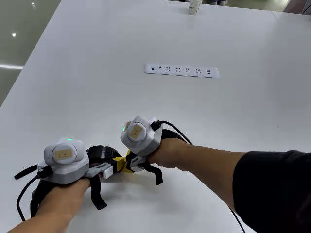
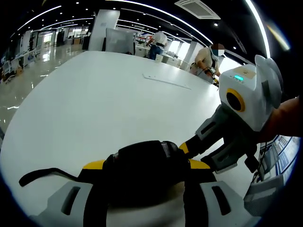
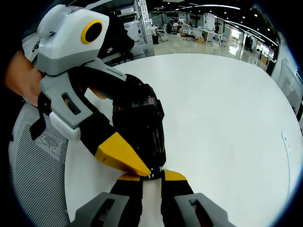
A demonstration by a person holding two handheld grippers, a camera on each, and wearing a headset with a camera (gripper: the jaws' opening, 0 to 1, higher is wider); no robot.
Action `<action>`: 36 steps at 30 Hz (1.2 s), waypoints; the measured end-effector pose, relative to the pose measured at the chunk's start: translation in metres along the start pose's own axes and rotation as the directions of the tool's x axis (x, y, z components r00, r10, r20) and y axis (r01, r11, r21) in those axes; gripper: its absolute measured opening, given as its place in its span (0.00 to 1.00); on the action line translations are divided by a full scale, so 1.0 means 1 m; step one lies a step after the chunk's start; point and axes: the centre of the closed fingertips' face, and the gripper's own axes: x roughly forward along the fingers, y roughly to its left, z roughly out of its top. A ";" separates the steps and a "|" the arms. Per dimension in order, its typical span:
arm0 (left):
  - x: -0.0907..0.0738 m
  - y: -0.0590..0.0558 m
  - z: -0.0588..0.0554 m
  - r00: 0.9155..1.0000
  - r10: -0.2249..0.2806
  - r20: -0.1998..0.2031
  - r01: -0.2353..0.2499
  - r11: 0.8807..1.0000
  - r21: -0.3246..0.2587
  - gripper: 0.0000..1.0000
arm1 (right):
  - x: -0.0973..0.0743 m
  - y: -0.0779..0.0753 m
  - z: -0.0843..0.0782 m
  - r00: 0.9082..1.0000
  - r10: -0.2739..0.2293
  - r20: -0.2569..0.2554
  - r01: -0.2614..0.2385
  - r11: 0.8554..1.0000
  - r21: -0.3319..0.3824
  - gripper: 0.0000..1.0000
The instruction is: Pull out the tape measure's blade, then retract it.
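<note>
A black tape measure (image 1: 103, 153) rests low over the white table (image 1: 146, 39), near its front left. My left gripper (image 2: 147, 166) is shut on its body (image 2: 142, 175), one yellow-tipped finger (image 2: 93, 165) on each side. My right gripper (image 3: 152, 178) comes in from the other side, shut on the blade tip at the case mouth (image 3: 152, 175). Almost no blade shows between the case (image 3: 139, 120) and the right fingertips. In the head view the left gripper (image 1: 116, 164) and right gripper (image 1: 128, 167) meet tip to tip.
A white power strip (image 1: 181, 70) lies mid-table beyond the grippers. A small cup (image 1: 195, 7) stands at the far edge. Black cables trail off the left hand (image 1: 22, 194). A grey mesh chair (image 3: 28, 156) sits beside the table; people stand far off (image 2: 208, 56).
</note>
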 end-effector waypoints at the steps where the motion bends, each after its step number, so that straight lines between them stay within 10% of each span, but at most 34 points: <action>1: 0.000 0.000 0.000 1.000 -0.001 0.001 0.001 1.000 0.001 0.59 | 0.000 0.000 0.000 1.000 0.000 0.001 0.000 1.000 0.002 0.10; 29: -0.001 -0.002 0.011 0.999 -0.020 0.032 0.019 0.999 0.034 0.63 | -0.004 -0.002 -0.001 0.997 -0.049 0.053 0.051 0.998 -0.038 0.15; 36: -0.009 -0.012 0.020 0.996 -0.073 0.042 0.070 0.995 0.074 0.78 | -0.019 -0.003 -0.002 0.993 -0.078 0.089 0.081 0.996 -0.033 0.19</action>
